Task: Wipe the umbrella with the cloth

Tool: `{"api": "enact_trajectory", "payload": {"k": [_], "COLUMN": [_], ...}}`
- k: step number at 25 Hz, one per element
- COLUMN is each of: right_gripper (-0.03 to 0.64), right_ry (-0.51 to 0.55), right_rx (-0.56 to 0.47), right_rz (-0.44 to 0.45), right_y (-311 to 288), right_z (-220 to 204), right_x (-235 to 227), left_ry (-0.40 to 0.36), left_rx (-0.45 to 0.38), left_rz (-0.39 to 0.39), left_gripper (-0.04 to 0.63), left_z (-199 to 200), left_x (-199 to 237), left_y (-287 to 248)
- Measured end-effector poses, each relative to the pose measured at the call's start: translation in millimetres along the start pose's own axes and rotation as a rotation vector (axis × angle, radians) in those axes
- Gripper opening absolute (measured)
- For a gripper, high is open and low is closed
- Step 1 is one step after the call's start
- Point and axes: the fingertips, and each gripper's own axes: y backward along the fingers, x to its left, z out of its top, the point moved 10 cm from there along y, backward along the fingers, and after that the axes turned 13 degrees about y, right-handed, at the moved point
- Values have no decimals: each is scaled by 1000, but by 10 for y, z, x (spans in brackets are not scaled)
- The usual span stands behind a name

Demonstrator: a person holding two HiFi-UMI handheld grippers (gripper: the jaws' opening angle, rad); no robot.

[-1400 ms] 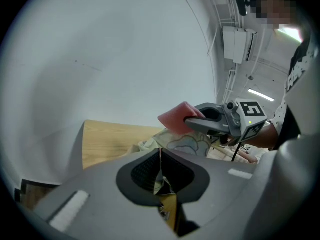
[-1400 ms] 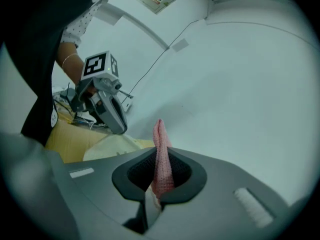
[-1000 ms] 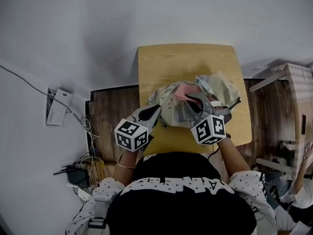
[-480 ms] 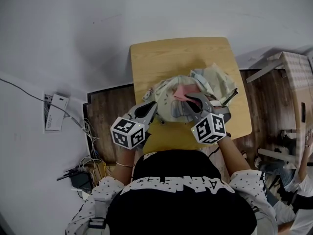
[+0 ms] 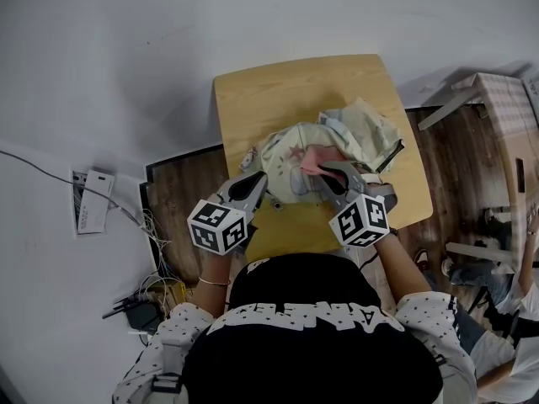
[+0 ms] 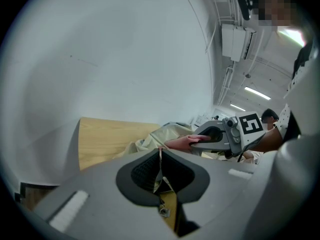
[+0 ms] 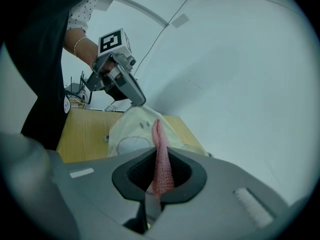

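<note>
A pale, patterned folding umbrella (image 5: 337,146) lies crumpled on a small wooden table (image 5: 278,91). My left gripper (image 5: 257,182) is shut on the umbrella's near-left edge (image 6: 159,156), a thin fold of fabric pinched between its pads. My right gripper (image 5: 330,171) is shut on a pink cloth (image 7: 161,156), which lies against the top of the umbrella canopy (image 7: 135,129). In the left gripper view the right gripper (image 6: 197,140) shows with the pink cloth (image 6: 181,142) at its tip. The right gripper view shows the left gripper (image 7: 141,103) at the fabric's far edge.
A white wall stands behind the table. Power strips and cables (image 5: 143,297) lie on the floor at the left. Wooden furniture (image 5: 497,116) and a seated person (image 5: 514,326) are at the right. Bare tabletop lies beyond the umbrella.
My right gripper has slid the pink cloth a little across the umbrella and sunk slightly. The left gripper keeps its hold in place. The head view has shifted, so the table sits further left.
</note>
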Motion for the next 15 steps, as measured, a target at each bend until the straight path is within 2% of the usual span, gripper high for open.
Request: {"api": "enact_trajectory", "payload": {"k": [15], "right_gripper": [35], "right_ry": [-44], "right_rx": [7], "right_rz": [46], "right_y": [65], "right_z": [-19], "right_x": [224], "left_ry": [-39], "left_rx": [12], "left_rz": [-3], "left_gripper": [12], "left_z": [8], "left_x": [-11], "left_y": [8]}}
